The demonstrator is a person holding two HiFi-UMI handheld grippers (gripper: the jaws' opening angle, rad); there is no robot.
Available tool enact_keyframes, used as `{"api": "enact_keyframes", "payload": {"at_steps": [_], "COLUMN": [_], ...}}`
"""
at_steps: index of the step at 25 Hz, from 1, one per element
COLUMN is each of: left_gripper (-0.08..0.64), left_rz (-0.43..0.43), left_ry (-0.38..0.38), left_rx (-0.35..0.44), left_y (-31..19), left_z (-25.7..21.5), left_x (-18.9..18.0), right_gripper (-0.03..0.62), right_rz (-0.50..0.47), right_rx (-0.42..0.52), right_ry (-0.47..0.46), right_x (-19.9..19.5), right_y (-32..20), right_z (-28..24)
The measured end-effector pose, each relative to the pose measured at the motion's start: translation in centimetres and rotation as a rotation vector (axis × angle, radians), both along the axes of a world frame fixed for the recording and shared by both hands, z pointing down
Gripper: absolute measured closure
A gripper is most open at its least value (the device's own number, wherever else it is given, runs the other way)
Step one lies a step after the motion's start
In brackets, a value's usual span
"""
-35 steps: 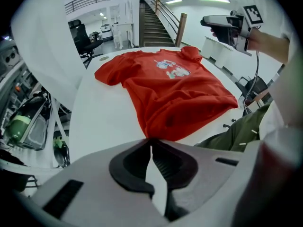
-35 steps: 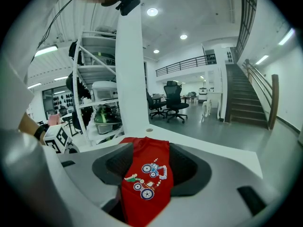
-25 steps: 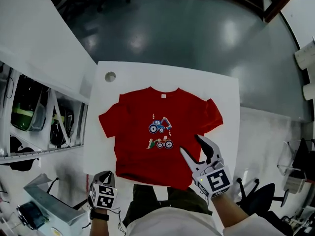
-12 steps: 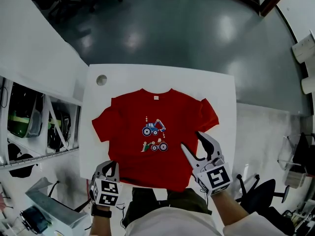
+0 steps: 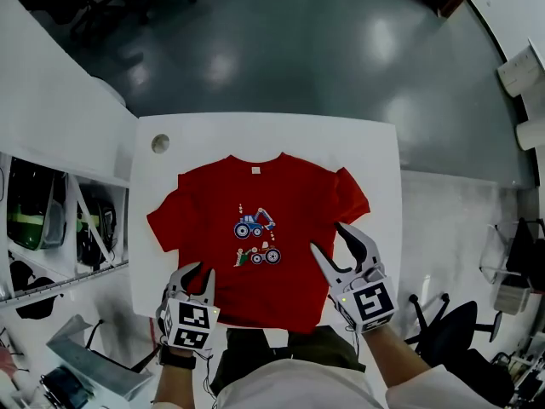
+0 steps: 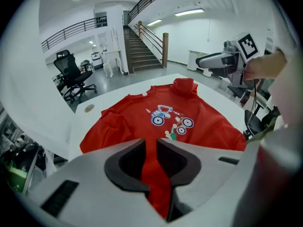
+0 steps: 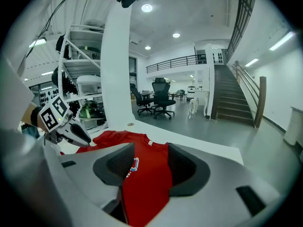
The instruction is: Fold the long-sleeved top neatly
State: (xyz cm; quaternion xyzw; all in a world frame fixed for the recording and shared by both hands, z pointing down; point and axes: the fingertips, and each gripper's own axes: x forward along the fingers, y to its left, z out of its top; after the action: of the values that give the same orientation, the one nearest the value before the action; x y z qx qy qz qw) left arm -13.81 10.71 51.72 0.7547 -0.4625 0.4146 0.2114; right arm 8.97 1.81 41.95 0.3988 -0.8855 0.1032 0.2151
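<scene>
A red top [image 5: 255, 203] with a tractor print lies flat, front up, on the white table [image 5: 281, 130]. It also fills the left gripper view [image 6: 199, 117] and shows in the right gripper view [image 7: 147, 174]. My left gripper [image 5: 201, 273] hovers over the top's lower left hem. Its jaws have just been opening and stand slightly apart [image 6: 151, 145], with red cloth seen through the gap and nothing pinched. My right gripper [image 5: 330, 241] is open wide above the top's lower right side [image 7: 150, 150]. Each gripper appears in the other's view: right gripper [image 6: 215, 60], left gripper [image 7: 75, 131].
A round hole [image 5: 160, 143] sits in the table's far left corner. White shelving [image 5: 51, 220] with gear stands to the left. An office chair [image 5: 451, 331] is at the lower right. The person's legs [image 5: 281, 343] press against the near table edge.
The left gripper has come up from below the table edge onto the top's lower left hem, and its jaws have parted. The right gripper has shifted a little over the right side.
</scene>
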Motion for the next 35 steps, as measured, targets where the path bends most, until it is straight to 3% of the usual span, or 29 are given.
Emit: {"api": "enact_keyframes", "payload": {"at_steps": [16, 24, 35], "left_gripper": [0.459, 0.457, 0.451], "left_rz": [0.073, 0.132, 0.192], "left_ry": [-0.001, -0.046, -0.157], "left_rx": [-0.003, 0.062, 0.101], "left_y": [-2.5, -8.3, -15.3], "left_z": [1.5, 1.0, 1.8], "left_x": [1.8, 2.6, 0.2], "right_gripper": [0.379, 0.387, 0.397], "right_rz": [0.030, 0.018, -0.027], "right_rx": [-0.013, 0.026, 0.040], "right_ry": [0.057, 0.083, 0.140], "right_x": [1.7, 0.6, -1.3], "right_y": [-0.8, -4.7, -9.5], "right_z": [2.9, 3.1, 5.1]}}
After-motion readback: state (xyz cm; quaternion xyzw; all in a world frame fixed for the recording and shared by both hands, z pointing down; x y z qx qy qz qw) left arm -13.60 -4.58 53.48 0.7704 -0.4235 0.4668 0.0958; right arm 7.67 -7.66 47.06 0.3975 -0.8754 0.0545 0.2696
